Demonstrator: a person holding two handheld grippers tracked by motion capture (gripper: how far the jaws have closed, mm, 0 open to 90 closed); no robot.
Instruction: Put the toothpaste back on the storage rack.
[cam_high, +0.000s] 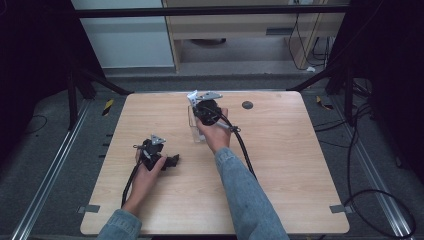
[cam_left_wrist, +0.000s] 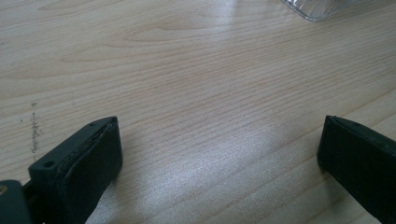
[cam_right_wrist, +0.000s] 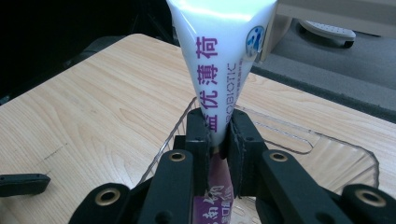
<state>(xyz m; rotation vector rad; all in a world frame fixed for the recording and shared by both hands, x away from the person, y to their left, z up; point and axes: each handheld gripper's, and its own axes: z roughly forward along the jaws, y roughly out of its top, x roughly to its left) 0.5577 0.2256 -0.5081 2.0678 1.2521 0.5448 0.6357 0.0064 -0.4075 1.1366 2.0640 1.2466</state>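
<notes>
Right claw is clamped on a white tube with purple Chinese print, a "PROBIOTIC"-type line in small letters and a blue round logo near the wide end. Tube is pinched at its narrow flat part, fans out wider above the jaws, and a purple-printed section runs down between them. It's held over a clear plastic tray on the wooden table, toward the far middle in the high view, right claw above tray there. Left claw is open, jaws wide apart with bare table between; it sits low at left-centre, well apart from the tube. Tray corner shows at its top edge.
</notes>
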